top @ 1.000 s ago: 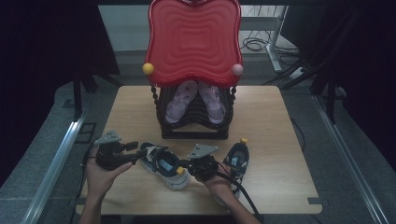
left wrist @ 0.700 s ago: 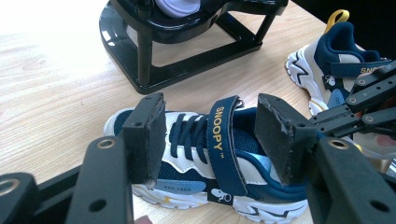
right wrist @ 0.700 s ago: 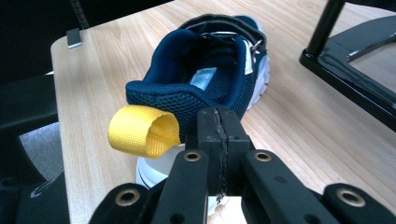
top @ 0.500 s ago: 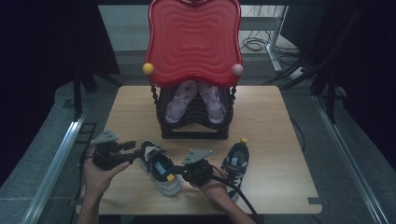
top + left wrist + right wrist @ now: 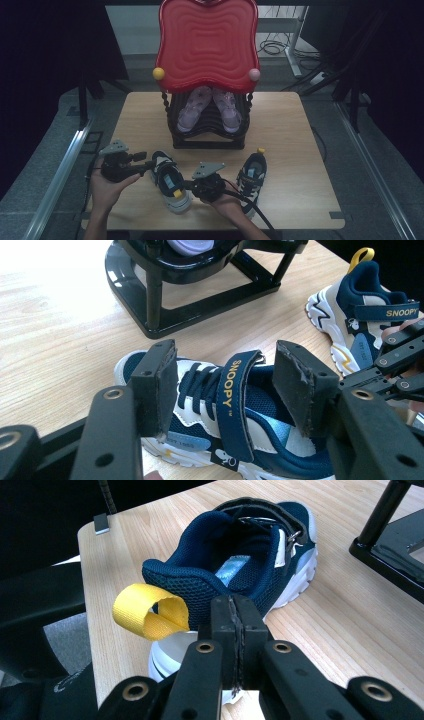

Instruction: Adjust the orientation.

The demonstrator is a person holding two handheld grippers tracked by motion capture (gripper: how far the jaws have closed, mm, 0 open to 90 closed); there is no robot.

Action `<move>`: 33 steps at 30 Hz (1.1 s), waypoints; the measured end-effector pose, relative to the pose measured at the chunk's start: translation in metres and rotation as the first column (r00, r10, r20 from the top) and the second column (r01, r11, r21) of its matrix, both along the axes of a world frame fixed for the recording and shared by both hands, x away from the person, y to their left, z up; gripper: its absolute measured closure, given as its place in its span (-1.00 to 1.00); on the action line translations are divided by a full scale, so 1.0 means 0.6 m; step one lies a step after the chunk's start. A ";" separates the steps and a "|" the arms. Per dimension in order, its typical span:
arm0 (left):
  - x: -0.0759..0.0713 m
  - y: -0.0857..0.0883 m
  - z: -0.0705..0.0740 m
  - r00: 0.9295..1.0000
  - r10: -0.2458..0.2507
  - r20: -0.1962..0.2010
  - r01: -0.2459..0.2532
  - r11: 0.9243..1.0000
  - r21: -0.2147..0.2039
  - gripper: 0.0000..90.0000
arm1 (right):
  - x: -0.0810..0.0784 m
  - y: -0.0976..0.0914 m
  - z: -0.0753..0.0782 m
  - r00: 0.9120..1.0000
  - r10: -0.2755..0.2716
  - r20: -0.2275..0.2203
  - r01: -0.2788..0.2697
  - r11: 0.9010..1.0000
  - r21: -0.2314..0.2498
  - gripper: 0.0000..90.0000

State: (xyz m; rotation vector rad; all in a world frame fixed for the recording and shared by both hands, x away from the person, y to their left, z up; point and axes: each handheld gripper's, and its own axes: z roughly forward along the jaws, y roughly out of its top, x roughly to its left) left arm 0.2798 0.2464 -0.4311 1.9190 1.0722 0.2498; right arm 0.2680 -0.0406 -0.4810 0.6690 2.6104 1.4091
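On the table [image 5: 300, 150], the black rack [image 5: 207, 137] under the red board [image 5: 207, 45] is already carrying a pair of pink sandals [image 5: 192, 107], while both navy sneakers are sitting on the wood in front of it, so by my reading you are only beginning the work on them. The right sneaker [image 5: 251, 175] is lying untouched near your right wrist. The left sneaker [image 5: 170, 182], the one you are working on, is resting flat near the front edge between your two grippers, and nothing is lifting it yet. Your left gripper [image 5: 147, 161] is hanging over its middle with the jaws spread wide, one on each side of the strap [image 5: 232, 400], and the pads are not pressing on the shoe. Your right gripper [image 5: 233, 615] is sitting at the heel with its jaws pressed together just beside the yellow loop [image 5: 150, 612]; I cannot tell whether they are pinching any of the heel. Closing the left jaws on the shoe and carrying it off the table are both remaining, and then the second sneaker. Compared with a second ago, the left sneaker is lying a little further to the left with its heel swung nearer to you, and your right gripper is sitting slightly further left with it; the right sneaker, rack and sandals are sitting where they were.
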 end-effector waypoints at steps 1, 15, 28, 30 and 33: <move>0.000 0.000 0.000 1.000 0.000 -0.001 0.000 1.000 0.001 -0.03 | 0.000 0.001 0.000 1.000 0.002 0.001 -0.002 1.000 0.001 0.97; 0.001 -0.004 -0.003 1.000 -0.007 -0.010 0.007 1.000 0.011 -0.05 | -0.004 0.010 -0.006 0.999 0.026 -0.030 -0.025 0.999 0.027 0.98; 0.000 -0.002 -0.002 1.000 -0.007 -0.011 0.007 1.000 0.010 -0.06 | -0.003 0.016 -0.008 0.999 0.029 -0.030 -0.028 0.999 0.030 0.97; 0.000 -0.003 -0.002 1.000 -0.007 -0.011 0.007 1.000 0.010 -0.07 | -0.003 0.017 -0.008 0.999 0.031 -0.029 -0.030 0.999 0.029 0.97; 0.000 -0.002 -0.002 1.000 -0.008 -0.011 0.008 1.000 0.009 -0.07 | -0.004 0.019 -0.007 0.999 0.034 -0.029 -0.033 0.999 0.030 0.97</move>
